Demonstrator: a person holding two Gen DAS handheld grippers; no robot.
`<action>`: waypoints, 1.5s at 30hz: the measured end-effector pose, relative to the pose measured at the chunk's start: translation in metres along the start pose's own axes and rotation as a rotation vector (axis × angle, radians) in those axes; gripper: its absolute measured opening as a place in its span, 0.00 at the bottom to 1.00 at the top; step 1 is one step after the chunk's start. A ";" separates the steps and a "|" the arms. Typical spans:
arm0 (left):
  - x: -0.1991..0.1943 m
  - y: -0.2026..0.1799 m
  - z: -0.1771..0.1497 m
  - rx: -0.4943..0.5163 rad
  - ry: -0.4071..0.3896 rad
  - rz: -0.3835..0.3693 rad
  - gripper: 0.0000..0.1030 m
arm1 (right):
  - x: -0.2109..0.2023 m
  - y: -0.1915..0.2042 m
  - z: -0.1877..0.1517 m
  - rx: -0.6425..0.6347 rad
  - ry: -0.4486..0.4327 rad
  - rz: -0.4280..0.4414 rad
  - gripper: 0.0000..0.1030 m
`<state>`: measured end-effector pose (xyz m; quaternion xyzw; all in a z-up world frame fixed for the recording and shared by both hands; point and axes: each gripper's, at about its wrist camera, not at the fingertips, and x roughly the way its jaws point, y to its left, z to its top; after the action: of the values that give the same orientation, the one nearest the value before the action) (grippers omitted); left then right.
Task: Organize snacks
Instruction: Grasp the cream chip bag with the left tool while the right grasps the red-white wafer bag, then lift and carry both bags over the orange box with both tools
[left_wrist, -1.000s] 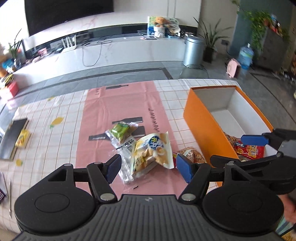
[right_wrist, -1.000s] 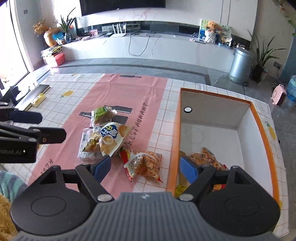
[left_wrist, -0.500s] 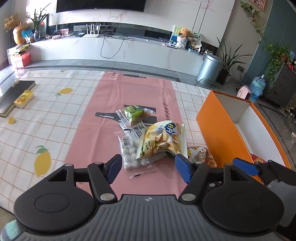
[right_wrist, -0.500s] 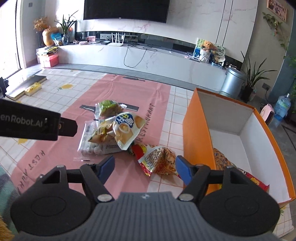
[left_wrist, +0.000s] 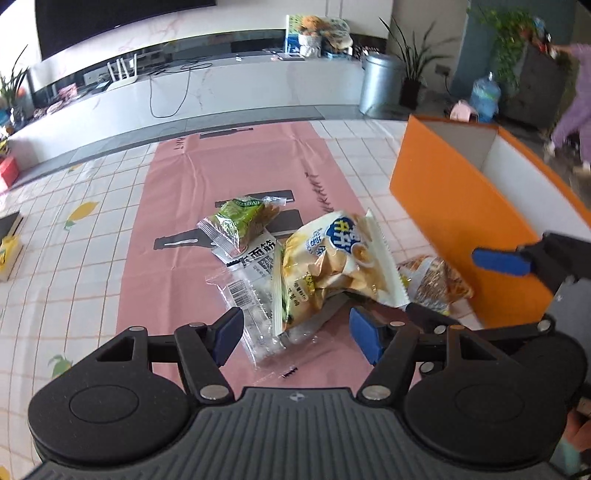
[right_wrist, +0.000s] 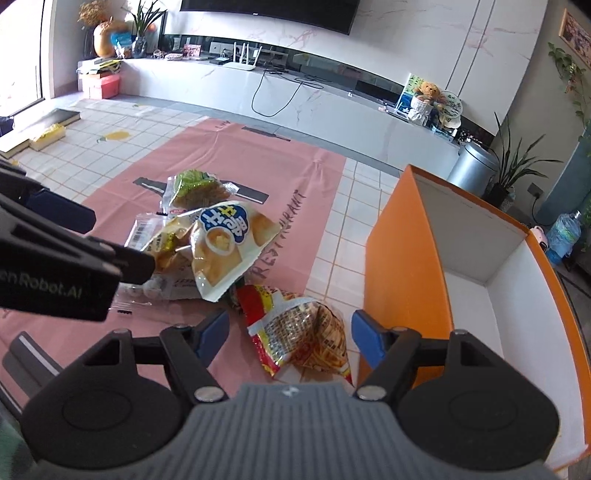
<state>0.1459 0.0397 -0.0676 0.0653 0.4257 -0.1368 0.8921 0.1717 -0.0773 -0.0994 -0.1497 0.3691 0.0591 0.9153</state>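
My left hand-held gripper (left_wrist: 295, 330) has its jaws spread wide and empty, over the near end of the clear plastic packet with the barcode (left_wrist: 255, 295), which lies on the pink runner (left_wrist: 177, 206) of the desk. The puffy yellow-and-white crisp bag with the blue logo (left_wrist: 340, 262) rests on top of that packet and leans up and away toward the tall orange cardboard box (left_wrist: 454, 221); its long axis runs from near my left pad up to the far right, its sawtooth edge pointing at the box. A small green snack pouch (left_wrist: 238, 223) lies just beyond, touching the clear packet.

My right hand-held gripper (right_wrist: 290, 332) has just been closing a little, yet its jaws stand well apart with nothing pressed. Between them, slightly ahead, lies the red-edged clear bag of orange noodle snacks (right_wrist: 306, 332), just beside the box wall (right_wrist: 406, 258). Its long axis runs from far left to near right, the red sealed end pointing away toward the crisp bag. The right hand is plainly the nearer one for this bag, the left for the crisp bag. I judge each grip needs a short descent; the box lies to the right of both
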 end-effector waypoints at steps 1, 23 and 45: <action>0.004 -0.002 0.000 0.021 0.001 0.001 0.75 | 0.003 0.001 0.000 -0.008 0.001 -0.004 0.69; 0.054 -0.011 0.004 0.136 -0.026 0.022 0.50 | 0.045 0.018 -0.012 -0.118 0.047 -0.052 0.58; 0.011 0.005 0.007 -0.050 0.001 0.007 0.14 | 0.013 0.005 0.000 -0.099 -0.013 -0.043 0.34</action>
<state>0.1588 0.0410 -0.0719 0.0445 0.4291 -0.1227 0.8938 0.1806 -0.0728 -0.1096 -0.2024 0.3567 0.0587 0.9101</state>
